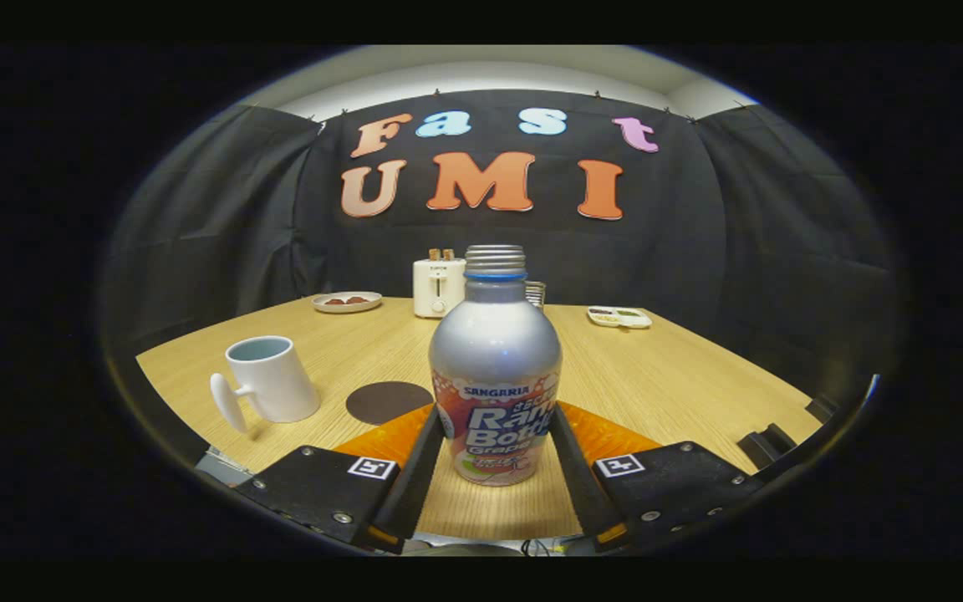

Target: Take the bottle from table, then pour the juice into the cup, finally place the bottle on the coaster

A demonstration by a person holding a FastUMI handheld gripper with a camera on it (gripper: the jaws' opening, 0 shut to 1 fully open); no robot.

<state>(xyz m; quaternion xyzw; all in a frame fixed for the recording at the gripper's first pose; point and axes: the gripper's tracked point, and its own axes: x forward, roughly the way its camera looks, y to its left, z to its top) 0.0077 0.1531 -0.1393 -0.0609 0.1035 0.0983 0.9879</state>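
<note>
Step one, taking bottle point(494, 368): upright on surface point(665, 376), tongs point(494, 435) flanking it; clenched or not, cannot tell. Next: lift, carry toward cup point(268, 378) at 10 o'clock.

The one camera rides on the gripper point(494, 426) and looks forward along its two fingers point(419, 477), low over the wooden table point(665, 376). It sits close behind the bottle point(494, 368), which stands upright between the fingertips with both pressed against its sides. It faces the booth's black cloth back wall point(741, 234) across the table, its fisheye lens curving the table's near edge and the side walls.
</note>
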